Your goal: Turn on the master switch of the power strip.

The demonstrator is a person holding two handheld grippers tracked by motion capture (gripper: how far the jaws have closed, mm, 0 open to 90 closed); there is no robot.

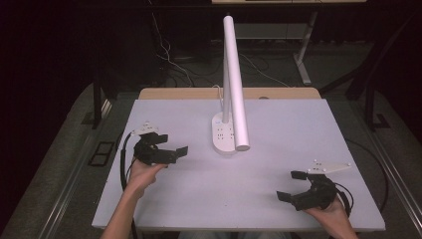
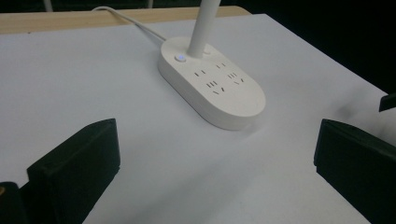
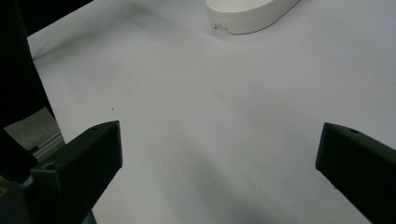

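white lamp [image 1: 234,79] between spread tongs

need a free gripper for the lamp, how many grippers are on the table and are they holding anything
2. The left gripper sits left of the lamp base, jaws open and empty. The right gripper is near the table's front right corner, jaws open and empty.

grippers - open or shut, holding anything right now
left gripper: open, holding nothing, jaws facing the lamp base.
right gripper: open, holding nothing, over the bare table.

Your bare left hand [image 1: 142,174] and right hand [image 1: 331,211] each hold a black two-jaw gripper, left gripper [image 1: 174,147] and right gripper [image 1: 291,185], jaws spread wide.
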